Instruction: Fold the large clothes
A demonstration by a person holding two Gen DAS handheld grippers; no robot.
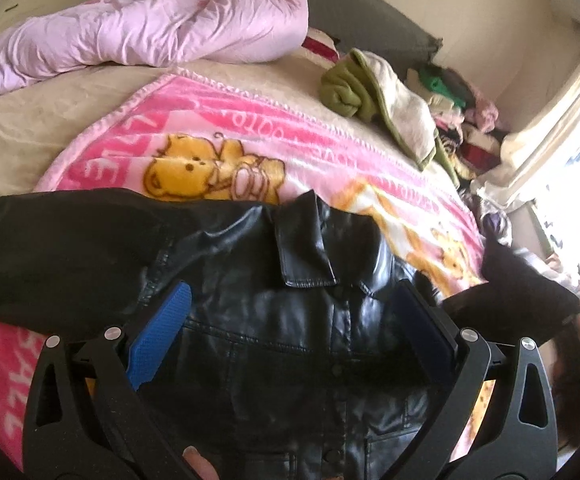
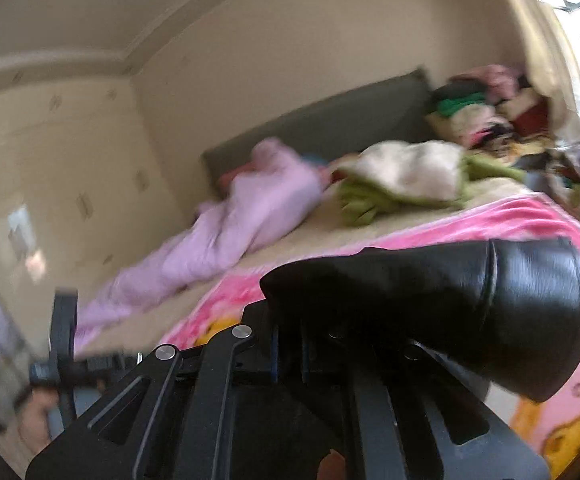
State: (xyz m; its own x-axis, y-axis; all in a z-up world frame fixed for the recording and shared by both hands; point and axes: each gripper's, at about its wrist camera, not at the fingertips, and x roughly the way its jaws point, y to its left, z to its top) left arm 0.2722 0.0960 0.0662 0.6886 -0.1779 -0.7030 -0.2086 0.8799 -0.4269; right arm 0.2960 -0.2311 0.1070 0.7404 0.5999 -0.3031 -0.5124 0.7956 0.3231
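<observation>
While your left tongs [image 1: 286,336] stand apart above the black leather jacket [image 1: 290,360], your right tongs [image 2: 290,360] are clamped on its sleeve [image 2: 490,312]. It lies on the pink blanket [image 1: 250,128].

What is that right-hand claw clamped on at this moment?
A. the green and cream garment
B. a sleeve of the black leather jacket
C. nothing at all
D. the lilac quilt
B: in the right wrist view the right claw is shut with a sleeve of the black leather jacket pinched between its blue pads and lifted over the pink blanket.
</observation>
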